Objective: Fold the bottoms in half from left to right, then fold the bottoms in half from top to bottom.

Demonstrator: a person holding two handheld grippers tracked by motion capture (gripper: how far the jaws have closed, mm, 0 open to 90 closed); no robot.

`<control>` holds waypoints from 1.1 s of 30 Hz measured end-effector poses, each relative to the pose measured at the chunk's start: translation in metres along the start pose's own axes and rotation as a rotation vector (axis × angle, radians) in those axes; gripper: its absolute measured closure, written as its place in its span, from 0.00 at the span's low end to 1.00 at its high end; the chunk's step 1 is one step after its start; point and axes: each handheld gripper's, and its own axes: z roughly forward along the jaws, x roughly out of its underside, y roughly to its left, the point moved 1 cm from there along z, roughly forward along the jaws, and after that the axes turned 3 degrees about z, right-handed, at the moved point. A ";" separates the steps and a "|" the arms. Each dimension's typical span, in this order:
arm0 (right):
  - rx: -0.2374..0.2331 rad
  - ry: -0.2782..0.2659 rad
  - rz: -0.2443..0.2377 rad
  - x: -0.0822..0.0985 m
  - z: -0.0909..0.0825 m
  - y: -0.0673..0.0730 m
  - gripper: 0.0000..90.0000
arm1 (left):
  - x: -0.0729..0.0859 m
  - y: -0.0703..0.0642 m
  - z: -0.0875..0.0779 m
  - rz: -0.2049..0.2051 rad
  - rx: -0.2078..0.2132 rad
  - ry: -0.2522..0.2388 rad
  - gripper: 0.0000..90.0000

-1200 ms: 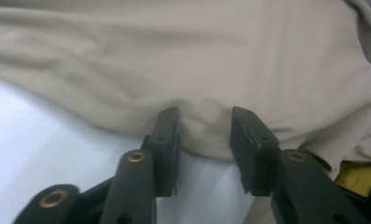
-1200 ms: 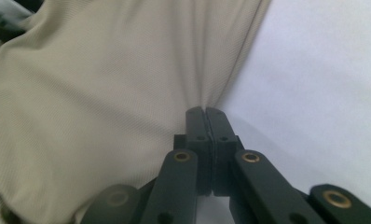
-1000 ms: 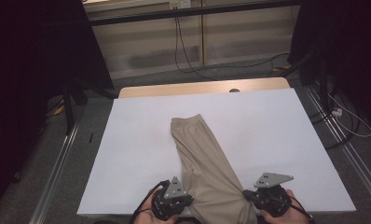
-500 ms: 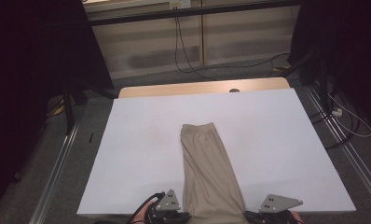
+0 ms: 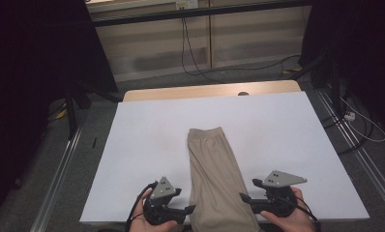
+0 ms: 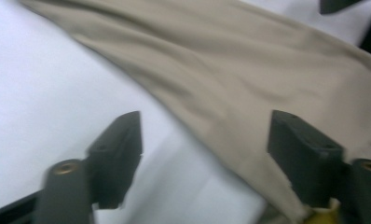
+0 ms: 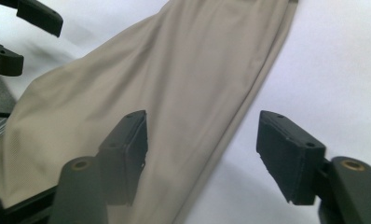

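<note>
1. Surface (image 5: 147, 145): a white sheet covers nearly all of it; a strip of bare wood shows along the far edge. Dark floor, metal rails and loose cables surround it.

2. Tan garment (image 5: 214, 179): a long folded piece of beige cloth that lies flat on the white sheet, a little right of the middle. Its narrow end points toward the far edge. The piece widens toward the person and runs off the near edge of the surface between the two hands. In the left gripper view the cloth (image 6: 249, 79) crosses the frame as a diagonal band. In the right gripper view (image 7: 174, 84) its straight folded edge runs from the upper right down to the lower middle.

3. Right gripper (image 5: 246, 200): held in the person's right hand at the near edge, just beside the right edge of the garment and pointing in toward it. Its jaws have just been opening and stand wide apart. The garment's edge lies below the gap, and neither pad presses on it.

4. Left gripper (image 5: 188, 210): held in the person's left hand at the near edge, its tips at the garment's left edge. Its jaws have likewise just been opening and stand wide apart. One pad hangs over the white sheet and the other over the cloth; no cloth is pinched between them.
</note>
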 end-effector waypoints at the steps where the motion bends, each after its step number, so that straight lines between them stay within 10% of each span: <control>1: 0.001 -0.001 -0.001 -0.002 0.003 -0.002 0.34 | -0.001 0.004 0.001 0.005 -0.018 -0.006 0.27; 11: 0.021 -0.011 -0.008 -0.026 0.022 -0.021 0.31 | -0.021 0.043 0.006 -0.051 -0.132 -0.099 0.12; 22: 0.047 -0.062 -0.035 -0.084 0.068 -0.059 0.41 | -0.061 0.110 0.049 -0.038 -0.278 -0.143 0.26; 33: 0.087 -0.008 -0.043 -0.133 0.139 -0.086 0.70 | -0.089 0.144 0.091 -0.099 -0.205 -0.075 0.61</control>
